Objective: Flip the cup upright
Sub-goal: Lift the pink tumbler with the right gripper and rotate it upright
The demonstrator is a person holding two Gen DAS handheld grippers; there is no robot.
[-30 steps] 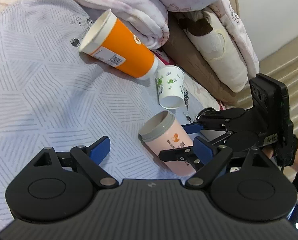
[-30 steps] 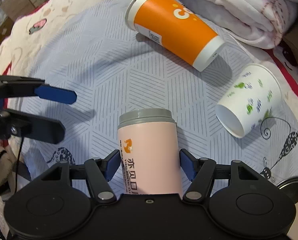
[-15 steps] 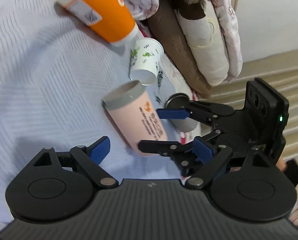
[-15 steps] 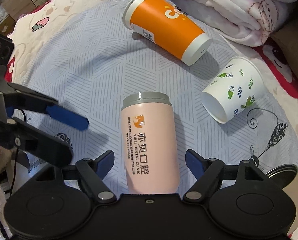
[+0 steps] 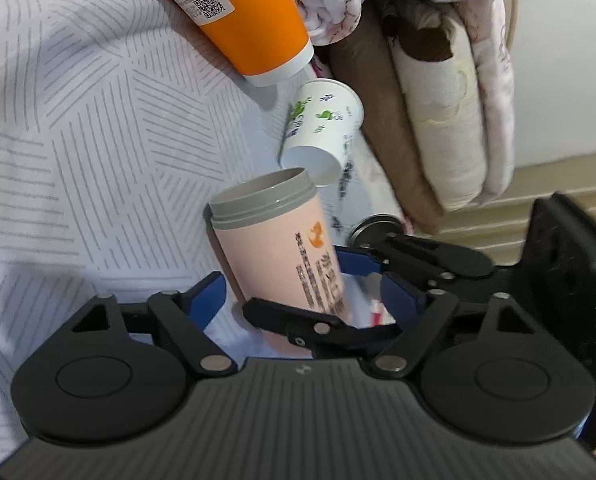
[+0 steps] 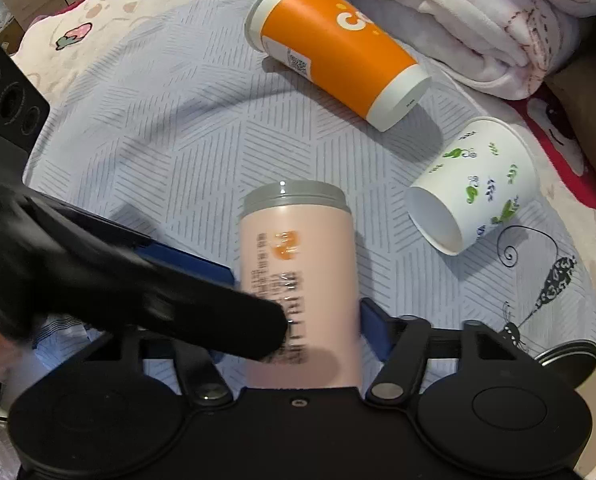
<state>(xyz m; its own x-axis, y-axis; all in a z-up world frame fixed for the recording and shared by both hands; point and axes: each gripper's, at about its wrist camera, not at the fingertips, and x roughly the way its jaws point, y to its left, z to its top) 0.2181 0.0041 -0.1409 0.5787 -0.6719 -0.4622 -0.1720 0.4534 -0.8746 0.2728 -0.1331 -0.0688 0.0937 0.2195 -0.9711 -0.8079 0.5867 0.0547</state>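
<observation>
Hand-held grippers (image 5: 303, 294) (image 6: 298, 332) both astride pink cup (image 6: 298, 272)

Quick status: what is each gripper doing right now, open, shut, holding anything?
Left gripper: open, fingers on either side of the pink tumbler, not clamped.
Right gripper: around the same pink tumbler; cannot tell whether it is clamped, since the left gripper hides one finger.

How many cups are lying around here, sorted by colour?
Orange cup, on its side: 1
White cup with green leaf print, on its side: 1
Pink cup with grey rim, between the fingers of the right hand-held gripper: 1
Total: 3 cups
</observation>
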